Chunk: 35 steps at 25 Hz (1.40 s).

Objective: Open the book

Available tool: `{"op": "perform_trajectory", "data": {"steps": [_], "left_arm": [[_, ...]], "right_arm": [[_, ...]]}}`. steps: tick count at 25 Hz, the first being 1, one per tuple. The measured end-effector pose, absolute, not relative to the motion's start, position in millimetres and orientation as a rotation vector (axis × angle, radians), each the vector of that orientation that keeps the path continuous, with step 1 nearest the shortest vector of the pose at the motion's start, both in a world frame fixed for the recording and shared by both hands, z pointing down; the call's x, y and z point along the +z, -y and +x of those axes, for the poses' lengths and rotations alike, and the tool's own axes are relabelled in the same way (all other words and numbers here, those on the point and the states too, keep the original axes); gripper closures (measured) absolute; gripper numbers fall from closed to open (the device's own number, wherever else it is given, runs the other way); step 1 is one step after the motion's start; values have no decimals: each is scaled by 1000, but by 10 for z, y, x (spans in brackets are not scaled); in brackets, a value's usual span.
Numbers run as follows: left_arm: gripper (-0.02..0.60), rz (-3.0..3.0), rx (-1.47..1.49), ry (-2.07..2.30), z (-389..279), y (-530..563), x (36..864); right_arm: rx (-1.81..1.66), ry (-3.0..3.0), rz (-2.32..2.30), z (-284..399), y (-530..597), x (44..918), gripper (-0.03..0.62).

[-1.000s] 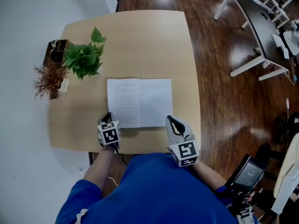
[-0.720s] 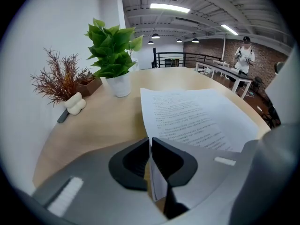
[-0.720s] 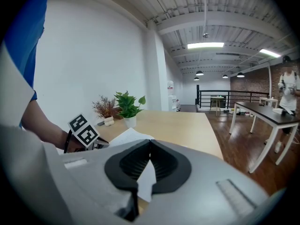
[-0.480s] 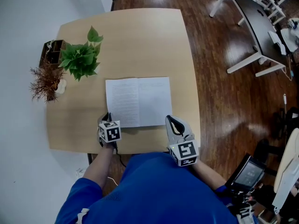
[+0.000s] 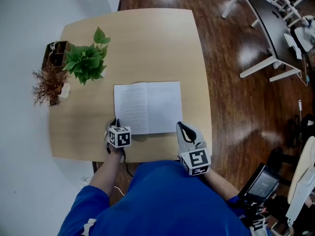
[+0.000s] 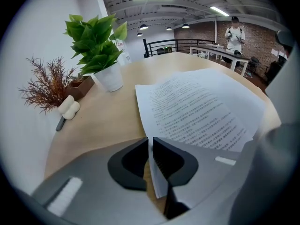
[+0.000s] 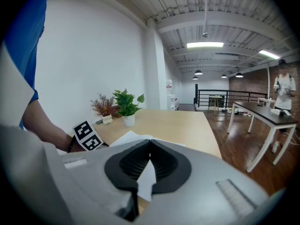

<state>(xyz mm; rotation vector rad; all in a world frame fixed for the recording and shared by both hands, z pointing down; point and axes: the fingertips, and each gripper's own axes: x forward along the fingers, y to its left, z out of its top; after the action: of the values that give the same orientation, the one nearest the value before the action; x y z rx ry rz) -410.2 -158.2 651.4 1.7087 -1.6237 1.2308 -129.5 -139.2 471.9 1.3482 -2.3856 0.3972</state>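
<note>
Tabletop (image 5: 147, 43) bears the open book (image 5: 147, 107); left gripper (image 6: 150, 143) jaws opening around a page (image 6: 197, 111), best lifted clear gently; right gripper (image 7: 149, 144) clenched.

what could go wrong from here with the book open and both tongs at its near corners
1. The left tongs are opening with a page corner of the book between them; once freed, that page could flip over.
2. The right tongs look closed on the other near corner; pulling away could crease it or drag the book toward the table edge.
</note>
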Motion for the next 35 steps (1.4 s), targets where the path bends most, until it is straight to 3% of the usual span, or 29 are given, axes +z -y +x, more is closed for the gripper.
{"op": "perform_trajectory", "data": {"steps": [18,35], "left_arm": [[525,1718,1299,1652,-4127,1580,6544],[503,1754,1180,1758,-4215,1550,6364]], "right_arm": [[427,2389,1359,-1291,1422,4686,591],[418,2400,1345,-1297,1358,4750,591]]}}
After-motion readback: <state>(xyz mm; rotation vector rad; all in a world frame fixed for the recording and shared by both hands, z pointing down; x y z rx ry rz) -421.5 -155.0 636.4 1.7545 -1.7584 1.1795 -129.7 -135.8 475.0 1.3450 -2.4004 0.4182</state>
